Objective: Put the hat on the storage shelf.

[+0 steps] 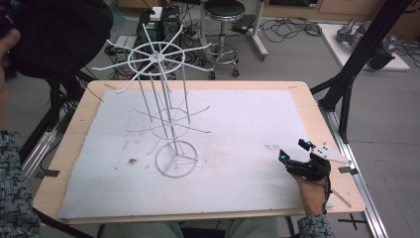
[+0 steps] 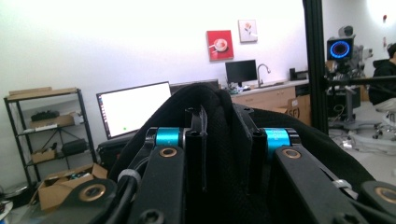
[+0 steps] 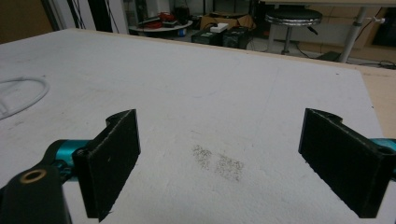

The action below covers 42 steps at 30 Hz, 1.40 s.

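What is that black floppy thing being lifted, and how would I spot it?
Start at the white wire rack standing on the table, then look up to the far left corner. There hangs a black cap, dark soft cloth, clamped in the left tongs.

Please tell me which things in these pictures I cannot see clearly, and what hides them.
- Black fabric item: left gripper view, the closed jaws cover its lower part; its kind stays unclear.
- Left gripper: high view, that dark fabric at the top-left corner hides it.
- White wire display stand: right gripper view, cut off by the left edge.

White wire rack [image 1: 166, 111], black stool [image 1: 224, 10]
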Motion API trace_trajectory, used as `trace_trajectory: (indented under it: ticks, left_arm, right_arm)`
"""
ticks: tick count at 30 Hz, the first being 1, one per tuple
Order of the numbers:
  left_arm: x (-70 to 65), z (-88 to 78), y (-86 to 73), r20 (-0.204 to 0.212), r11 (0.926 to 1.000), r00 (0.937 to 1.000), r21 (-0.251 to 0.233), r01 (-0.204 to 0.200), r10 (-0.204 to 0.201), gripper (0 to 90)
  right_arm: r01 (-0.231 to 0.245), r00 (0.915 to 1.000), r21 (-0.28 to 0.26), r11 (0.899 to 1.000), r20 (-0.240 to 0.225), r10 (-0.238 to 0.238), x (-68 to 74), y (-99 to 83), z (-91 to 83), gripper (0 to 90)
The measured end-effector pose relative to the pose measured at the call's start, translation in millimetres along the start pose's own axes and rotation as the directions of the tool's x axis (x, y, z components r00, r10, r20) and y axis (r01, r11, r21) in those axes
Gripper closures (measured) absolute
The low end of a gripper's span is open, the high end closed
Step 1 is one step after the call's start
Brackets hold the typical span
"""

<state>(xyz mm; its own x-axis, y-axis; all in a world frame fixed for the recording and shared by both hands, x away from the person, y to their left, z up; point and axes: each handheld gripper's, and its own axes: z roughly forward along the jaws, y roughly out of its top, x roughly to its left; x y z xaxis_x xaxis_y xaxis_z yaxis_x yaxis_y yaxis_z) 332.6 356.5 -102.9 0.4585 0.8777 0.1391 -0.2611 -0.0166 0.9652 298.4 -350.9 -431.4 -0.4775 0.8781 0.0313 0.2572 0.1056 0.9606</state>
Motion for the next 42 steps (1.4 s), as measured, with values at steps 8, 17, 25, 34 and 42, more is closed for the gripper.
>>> trace_trajectory:
  ticks: [8,17,25,34,42]
  left_arm:
    - [-4.0,6.5,22.9,0.013,0.9991,0.9996,-0.034,0.025,-0.025,76.2]
    - [-17.4,19.0,36.0,0.073,0.9964,0.9962,-0.066,0.053,-0.048,76.2]
    - [-31.3,31.7,41.7,0.113,0.9970,0.9925,-0.057,0.053,-0.047,76.2]
    - [-52.3,58.8,36.4,0.167,0.9988,0.9848,-0.004,0.049,-0.047,76.1]
    - [-58.8,70.9,27.4,0.194,0.9976,0.9790,0.040,0.057,-0.064,76.0]
  right_arm:
    - [0.005,1.0000,0.002,1.000,-0.006,-0.005,1.1,0.4,1.1,11.8]
    - [-0.001,1.0000,0.002,1.000,-0.006,0.001,1.0,0.5,1.0,11.8]
    - [0.004,0.9999,0.003,1.000,-0.009,-0.004,0.8,0.3,1.7,11.8]
    - [0.011,0.9999,0.006,1.000,-0.012,-0.011,1.9,0.4,2.2,11.8]
    - [0.010,0.9999,0.001,1.000,-0.011,-0.010,1.2,0.5,2.5,11.8]
